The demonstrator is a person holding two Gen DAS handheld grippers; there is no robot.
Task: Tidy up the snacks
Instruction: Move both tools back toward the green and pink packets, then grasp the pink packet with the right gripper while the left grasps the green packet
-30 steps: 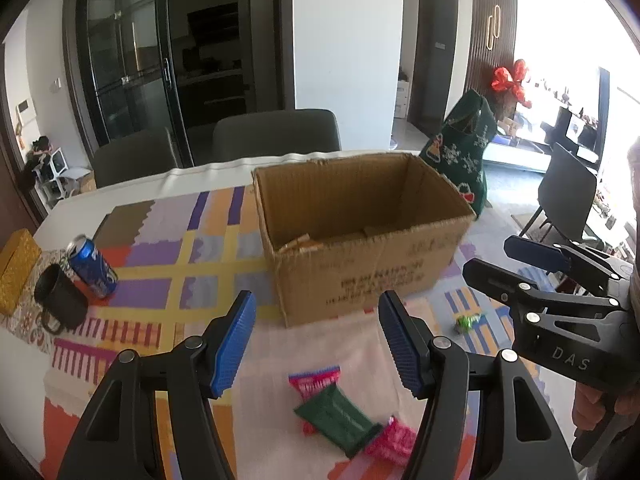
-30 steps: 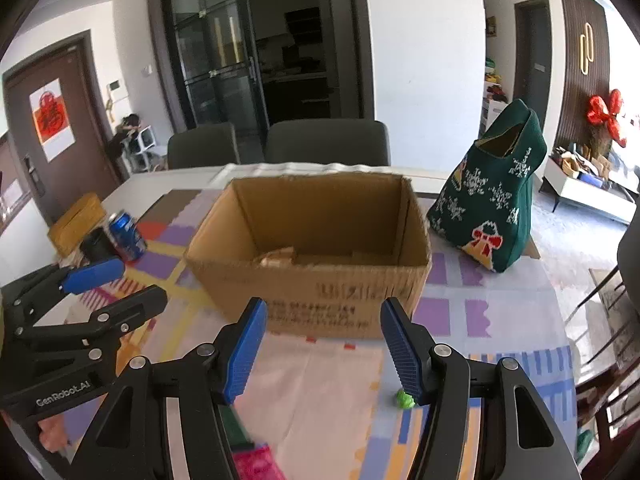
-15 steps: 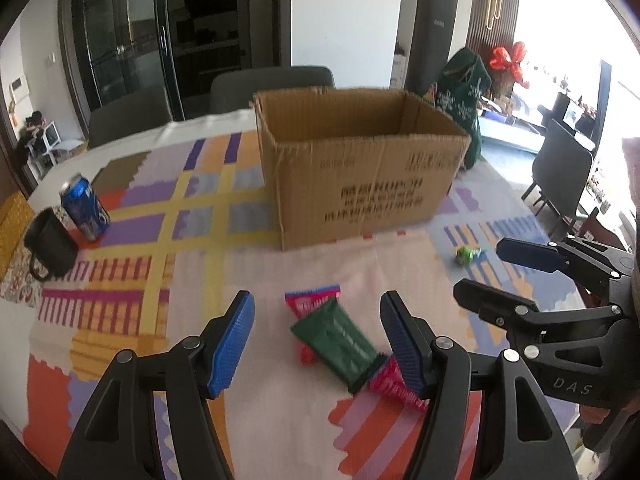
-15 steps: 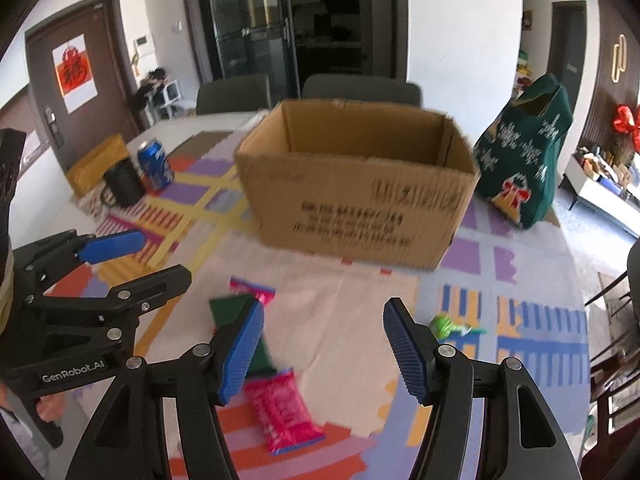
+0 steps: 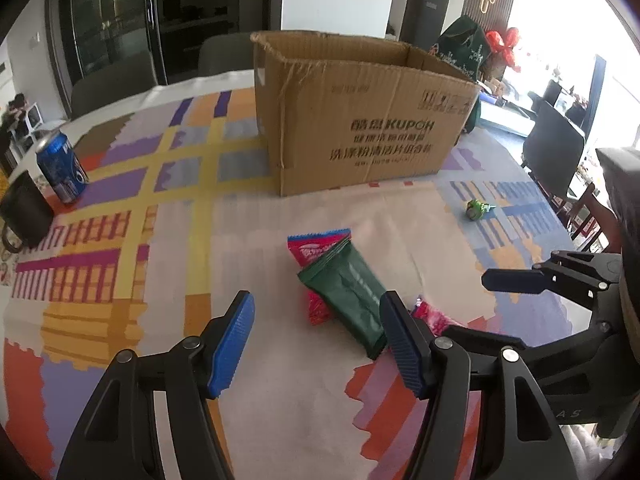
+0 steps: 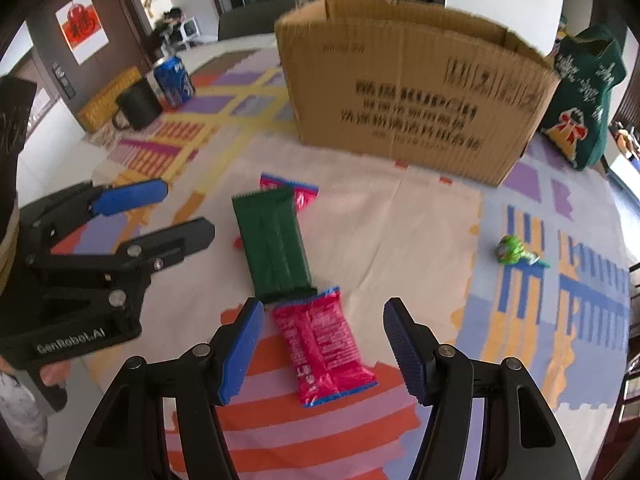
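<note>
Your table (image 5: 132,264) wears a patchwork cloth of purple, yellow, orange and cream blocks, and a brown cardboard box (image 5: 360,120) stands open-topped toward its far side. The snacks lie on the cream patch in front of it: a dark green packet (image 6: 274,244) overlapping a pink wrapper (image 5: 316,246) at its far end, a second pink packet (image 6: 324,344) touching its near end, and a small green candy (image 6: 510,249) well apart to the right. Your left gripper (image 5: 316,344) is spread wide and empty, just short of the green packet; your right gripper (image 6: 322,350) is equally wide, straddling the near pink packet without touching it. At the left edge sit a blue can (image 5: 62,170) and a black mug (image 5: 24,212). Beyond the box are a green Christmas bag (image 6: 584,96), dark chairs and glass doors.
</note>
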